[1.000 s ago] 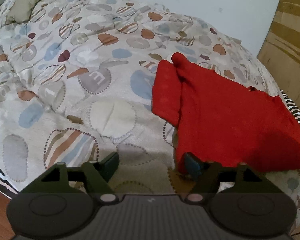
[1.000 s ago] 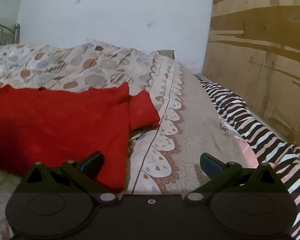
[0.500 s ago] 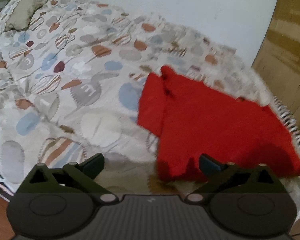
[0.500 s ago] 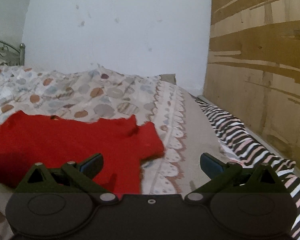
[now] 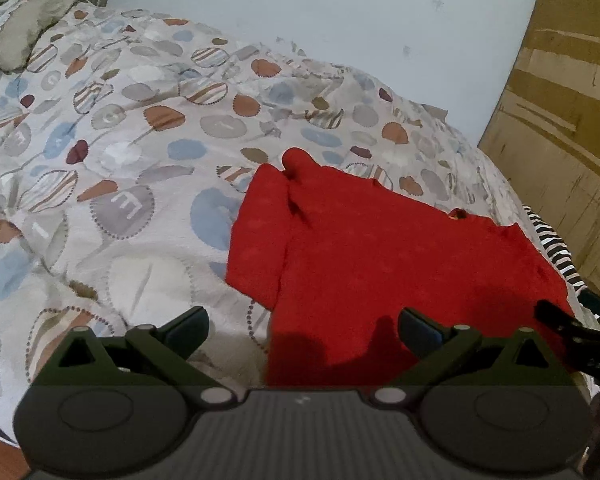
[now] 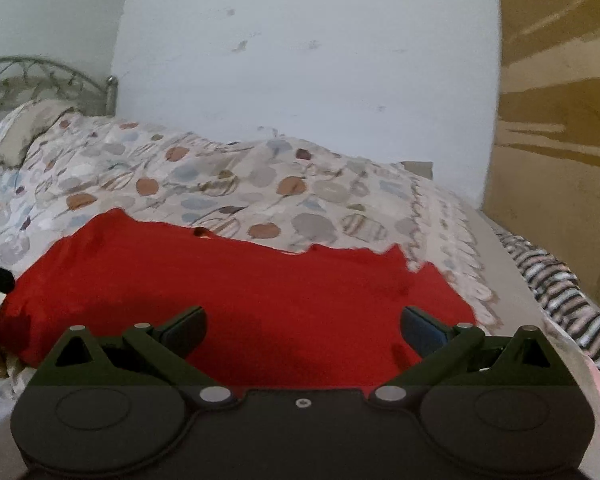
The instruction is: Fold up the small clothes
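Hovering above the near edge of the bed, the left gripper (image 5: 302, 326) is held with its jaws spread fully wide and nothing between them. The right gripper (image 6: 302, 326) is likewise seen wide open and empty, over the near hem of the red shirt (image 5: 400, 256). The shirt is laid flat on the patterned bedspread (image 5: 120, 152), toward the right side of the bed, with one short sleeve (image 5: 260, 240) lying out to the left and the collar toward the far side. No fold appears to have been made; the step in hand is judged to be the approach for the first fold. Next, a sleeve or side edge is to be pinched and carried across the body. Beyond the bedspread, a pillow (image 5: 24, 36) is set at the far left.
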Available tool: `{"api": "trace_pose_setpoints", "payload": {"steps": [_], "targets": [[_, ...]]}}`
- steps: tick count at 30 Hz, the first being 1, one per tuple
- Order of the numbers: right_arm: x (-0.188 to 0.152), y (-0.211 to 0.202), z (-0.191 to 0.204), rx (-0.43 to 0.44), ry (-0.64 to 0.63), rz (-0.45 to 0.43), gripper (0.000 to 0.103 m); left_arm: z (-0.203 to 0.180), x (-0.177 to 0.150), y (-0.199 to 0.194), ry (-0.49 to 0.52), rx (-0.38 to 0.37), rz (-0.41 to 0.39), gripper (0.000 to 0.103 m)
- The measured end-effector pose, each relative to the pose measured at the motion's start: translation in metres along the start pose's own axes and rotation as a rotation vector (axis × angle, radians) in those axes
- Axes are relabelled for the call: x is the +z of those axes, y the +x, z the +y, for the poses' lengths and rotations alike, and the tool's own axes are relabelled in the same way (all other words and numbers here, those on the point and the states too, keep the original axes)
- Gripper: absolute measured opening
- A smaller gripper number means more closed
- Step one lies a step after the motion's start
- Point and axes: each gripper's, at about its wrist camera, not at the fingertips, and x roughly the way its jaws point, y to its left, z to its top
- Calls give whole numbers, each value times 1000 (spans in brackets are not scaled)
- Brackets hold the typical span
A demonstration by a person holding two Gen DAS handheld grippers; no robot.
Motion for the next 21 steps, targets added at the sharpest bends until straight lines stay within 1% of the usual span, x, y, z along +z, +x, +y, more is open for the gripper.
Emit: {"api": "trace_pose_setpoints", "payload": {"steps": [5, 7, 9, 13, 21], "targets": [[-3, 21, 16, 8, -88, 2, 103, 2, 0, 11, 1, 11, 18, 103], [-10, 32, 19, 11, -112, 47, 103, 3, -2, 15, -8, 13, 34, 103], [-15, 40, 20, 18, -108, 68, 103, 5, -4, 18, -15, 13, 44, 103], [-20, 39, 17, 29, -88, 58, 103, 6, -7, 21, -23, 12, 52, 103], [-26, 36, 20, 13, -95, 25, 103, 7, -7, 25, -27, 11, 60, 103]]}}
